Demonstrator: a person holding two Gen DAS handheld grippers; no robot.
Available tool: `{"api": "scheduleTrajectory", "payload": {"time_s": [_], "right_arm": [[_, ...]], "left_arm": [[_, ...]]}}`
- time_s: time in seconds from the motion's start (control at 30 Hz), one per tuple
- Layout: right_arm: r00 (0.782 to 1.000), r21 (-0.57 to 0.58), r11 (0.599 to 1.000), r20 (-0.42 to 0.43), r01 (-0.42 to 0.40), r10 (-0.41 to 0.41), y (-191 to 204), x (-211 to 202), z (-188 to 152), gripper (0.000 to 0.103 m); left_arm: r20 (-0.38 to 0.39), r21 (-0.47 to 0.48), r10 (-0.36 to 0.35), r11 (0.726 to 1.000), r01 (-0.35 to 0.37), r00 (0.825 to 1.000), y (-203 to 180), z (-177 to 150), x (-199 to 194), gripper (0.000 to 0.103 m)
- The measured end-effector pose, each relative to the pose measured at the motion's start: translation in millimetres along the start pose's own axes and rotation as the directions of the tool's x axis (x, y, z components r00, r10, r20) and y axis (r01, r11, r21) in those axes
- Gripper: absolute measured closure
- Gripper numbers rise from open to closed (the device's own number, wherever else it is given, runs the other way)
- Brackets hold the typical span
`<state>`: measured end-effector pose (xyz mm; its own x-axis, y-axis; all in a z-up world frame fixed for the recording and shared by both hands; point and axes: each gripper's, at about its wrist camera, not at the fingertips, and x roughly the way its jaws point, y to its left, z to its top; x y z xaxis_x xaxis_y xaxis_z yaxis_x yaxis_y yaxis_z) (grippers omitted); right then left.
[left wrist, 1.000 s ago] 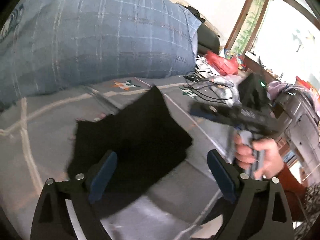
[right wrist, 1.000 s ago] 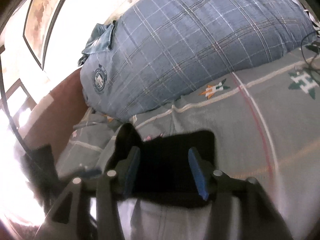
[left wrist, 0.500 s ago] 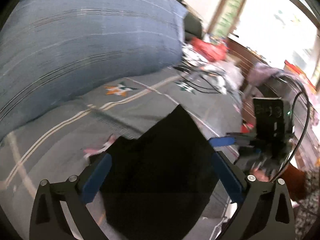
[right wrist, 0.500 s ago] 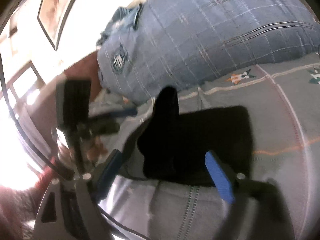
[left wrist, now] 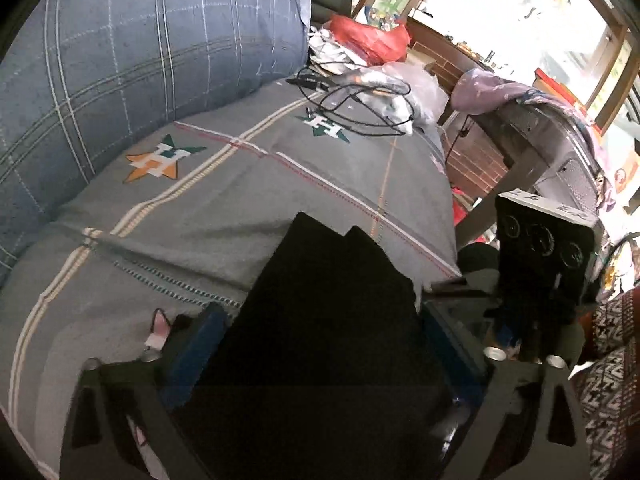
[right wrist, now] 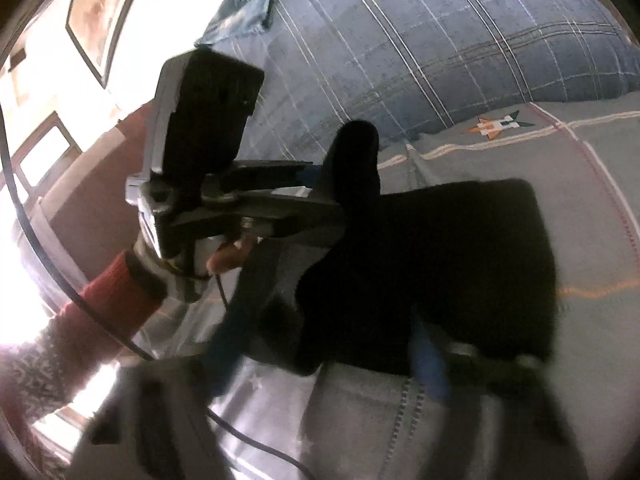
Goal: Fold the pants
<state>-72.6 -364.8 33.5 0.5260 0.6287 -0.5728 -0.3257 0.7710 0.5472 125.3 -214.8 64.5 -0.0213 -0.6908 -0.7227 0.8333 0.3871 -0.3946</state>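
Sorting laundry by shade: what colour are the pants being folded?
Plain black pants, no visible pattern; clearest in the left wrist view.

Grey bedsheet (left wrist: 248,184) with star motifs, black pants (right wrist: 460,264) lying folded on it, blue plaid duvet (left wrist: 132,48), tangled black cables (left wrist: 360,100)

Black pants (left wrist: 320,344) between open left tool (left wrist: 316,352) fingers, on grey bedspread (left wrist: 248,200).

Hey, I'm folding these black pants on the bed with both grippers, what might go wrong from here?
The left gripper and right gripper sit close together over the pants and might collide. A raised flap could flop back, spoiling the fold. The pants lie near the edge of the bed and may slide off.
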Motion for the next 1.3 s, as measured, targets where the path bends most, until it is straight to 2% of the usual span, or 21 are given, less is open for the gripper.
{"api": "scheduleTrajectory", "payload": {"time_s": [0.03, 0.07, 0.17, 0.27, 0.4, 0.53, 0.7, 0.8, 0.9, 1.0, 1.07, 1.17, 1.23, 1.3], "right_arm": [[1.000, 0.003, 1.000, -0.005, 0.008, -0.008, -0.5, 3.0, 0.2, 0.083], [1.000, 0.004, 1.000, -0.007, 0.022, -0.022, -0.4, 5.3, 0.6, 0.089], [0.999, -0.027, 0.999, 0.005, 0.042, -0.042, 7.3, 2.7, 7.8, 0.093], [0.999, -0.078, 0.997, 0.051, 0.014, -0.010, 22.6, -11.6, 26.1, 0.093], [0.988, -0.134, 0.991, 0.153, 0.016, 0.005, 38.4, -39.9, 51.3, 0.094], [0.973, -0.128, 0.989, 0.226, 0.068, -0.038, 35.0, -64.9, 65.3, 0.094], [0.957, -0.049, 0.972, 0.190, 0.231, -0.218, -4.0, -68.7, 48.0, 0.094], [0.958, 0.040, 0.965, 0.119, 0.258, -0.261, -36.5, -60.5, 29.9, 0.094], [0.952, 0.053, 0.953, 0.058, 0.298, -0.301, -50.3, -46.5, 17.0, 0.094], [0.948, 0.040, 0.949, 0.048, 0.313, -0.315, -50.6, -41.6, 16.6, 0.094], [0.948, 0.039, 0.949, 0.041, 0.313, -0.315, -51.3, -41.6, 18.0, 0.094], [0.948, 0.051, 0.948, 0.036, 0.313, -0.315, -54.1, -41.5, 16.7, 0.092], [0.946, 0.076, 0.945, 0.040, 0.318, -0.321, -54.1, -44.6, 18.3, 0.082], [0.936, 0.113, 0.936, 0.080, 0.333, -0.342, -54.3, -57.5, 21.3, 0.079]], "left_arm": [[-0.012, 0.007, 0.032, 0.999, -0.032, 0.999, -0.8, 2.3, 8.1, 0.041], [-0.020, 0.012, 0.073, 0.997, -0.073, 0.997, 3.7, 4.2, 15.4, 0.054], [0.006, 0.021, 0.102, 0.995, -0.102, 0.995, -3.1, 4.9, 8.1, 0.065], [0.075, 0.028, 0.114, 0.993, -0.117, 0.991, -14.7, 7.1, -24.2, 0.068], [0.180, 0.015, 0.146, 0.988, -0.151, 0.973, -28.1, 27.1, -67.7, 0.067], [0.222, 0.023, 0.168, 0.984, -0.178, 0.960, -41.4, 40.3, -71.4, 0.063], [0.196, -0.019, 0.195, 0.981, -0.195, 0.961, -39.4, 36.7, -28.7, 0.057], [0.150, -0.075, 0.219, 0.975, -0.209, 0.964, -24.7, 32.4, 4.1, 0.057], [0.116, -0.112, 0.260, 0.962, -0.247, 0.959, -15.1, 28.2, 15.4, 0.047], [0.128, -0.153, 0.281, 0.953, -0.261, 0.951, -10.3, 20.6, 3.1, 0.040], [0.148, -0.189, 0.301, 0.944, -0.272, 0.942, -10.3, 15.4, -8.1, 0.026], [0.175, -0.226, 0.318, 0.934, -0.276, 0.932, -9.2, 1.6, -23.4, 0.025], [0.174, -0.266, 0.359, 0.914, -0.307, 0.917, -8.2, -10.4, -32.0, 0.023], [0.172, -0.293, 0.390, 0.897, -0.331, 0.905, -9.5, -22.7, -41.8, 0.023]]}}
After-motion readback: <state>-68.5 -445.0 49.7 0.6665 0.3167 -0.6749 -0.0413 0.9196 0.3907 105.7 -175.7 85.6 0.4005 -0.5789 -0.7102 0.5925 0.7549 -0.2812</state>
